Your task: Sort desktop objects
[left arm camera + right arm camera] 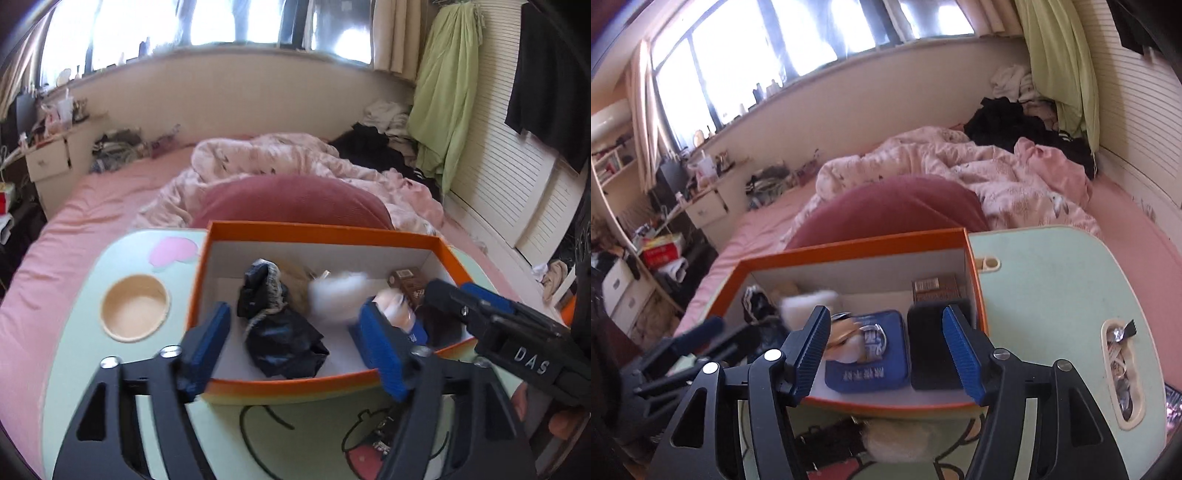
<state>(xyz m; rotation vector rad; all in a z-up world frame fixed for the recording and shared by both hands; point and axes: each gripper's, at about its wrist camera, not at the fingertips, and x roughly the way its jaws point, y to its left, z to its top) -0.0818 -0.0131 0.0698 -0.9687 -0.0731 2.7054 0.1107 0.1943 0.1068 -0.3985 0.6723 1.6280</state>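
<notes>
Orange box [857,240], white-lined, holds blue pouch [871,354]; both hand-held grippers [295,347] [886,347] gape empty.

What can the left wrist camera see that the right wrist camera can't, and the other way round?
Only the left view shows the round cup recess and pink heart on the table. Only the right view shows the black case, the side slot of trinkets and a fluffy item before the box. Both show the orange box, blue pouch, brown packet and black bag.

Left gripper [295,350] open over orange box [317,236]; black bag [284,339] inside.
</notes>
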